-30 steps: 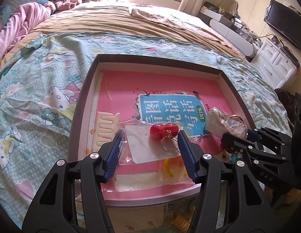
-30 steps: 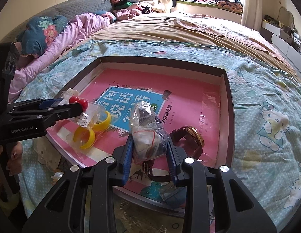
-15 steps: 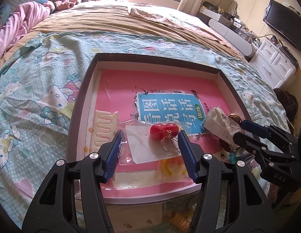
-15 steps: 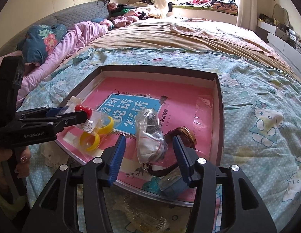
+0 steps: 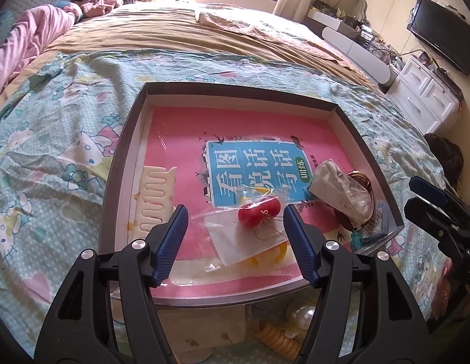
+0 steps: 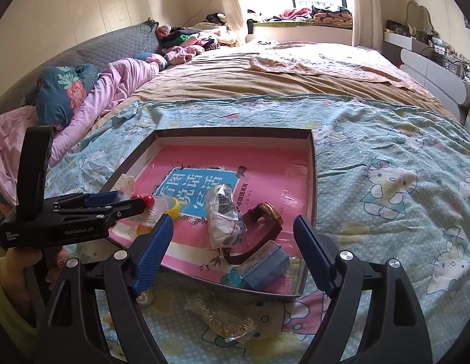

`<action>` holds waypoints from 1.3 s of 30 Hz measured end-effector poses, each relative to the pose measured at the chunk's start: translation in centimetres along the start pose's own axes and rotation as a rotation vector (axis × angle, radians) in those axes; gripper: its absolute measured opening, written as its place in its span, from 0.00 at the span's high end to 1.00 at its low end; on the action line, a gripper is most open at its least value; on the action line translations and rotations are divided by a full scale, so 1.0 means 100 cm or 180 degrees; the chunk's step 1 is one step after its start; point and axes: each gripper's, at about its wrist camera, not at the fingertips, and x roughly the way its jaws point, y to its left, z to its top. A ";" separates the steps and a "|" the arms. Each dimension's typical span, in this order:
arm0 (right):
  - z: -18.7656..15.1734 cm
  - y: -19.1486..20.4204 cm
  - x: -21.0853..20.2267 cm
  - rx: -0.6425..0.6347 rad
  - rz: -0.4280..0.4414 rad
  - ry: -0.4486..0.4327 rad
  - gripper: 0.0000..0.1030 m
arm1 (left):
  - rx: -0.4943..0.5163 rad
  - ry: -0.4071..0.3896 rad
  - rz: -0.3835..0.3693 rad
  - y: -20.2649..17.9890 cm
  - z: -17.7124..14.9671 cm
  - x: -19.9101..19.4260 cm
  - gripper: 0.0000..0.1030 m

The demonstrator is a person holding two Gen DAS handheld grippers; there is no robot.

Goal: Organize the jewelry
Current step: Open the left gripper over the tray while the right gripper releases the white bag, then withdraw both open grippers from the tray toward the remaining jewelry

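Placing step: the right gripper (image 6: pixel 231 251) is opening, jaws clear of the bagged jewelry (image 6: pixel 224 217) resting by the watch (image 6: pixel 265 221) near the tray's (image 6: pixel 313 163) right edge. The left gripper (image 5: pixel 235 236), opening, straddles without pinching the red earrings' bag (image 5: pixel 247 230) at the tray's near edge. Next, judged: fetch the loose packet (image 6: pixel 219 315) off the bedspread.

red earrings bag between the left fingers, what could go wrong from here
1. The left gripper is opening around the red earrings bag and neither pad presses it; the slick plastic could slide on the pink book.
2. The yellow ring lies partly under that bag, so a fresh grab might catch both.
3. The right gripper, also opening, holds nothing; its released clear pouch leans on the watch and could roll off.
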 end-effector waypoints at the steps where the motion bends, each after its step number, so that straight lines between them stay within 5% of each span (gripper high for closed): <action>1: 0.000 -0.001 -0.002 0.0015 -0.0015 -0.0016 0.22 | -0.0005 -0.0014 0.0002 0.000 0.000 -0.002 0.39; 15: 0.009 0.005 -0.022 0.0050 -0.0018 -0.0124 0.19 | -0.0153 -0.0202 -0.0043 0.005 0.007 -0.036 0.09; 18: 0.011 0.007 -0.032 0.0068 -0.0023 -0.0209 0.11 | -0.0197 -0.0226 -0.0066 0.007 0.007 -0.044 0.09; 39: 0.017 0.023 -0.096 -0.0007 -0.0030 -0.0552 0.11 | -0.0302 -0.0700 0.0001 0.008 0.004 -0.129 0.09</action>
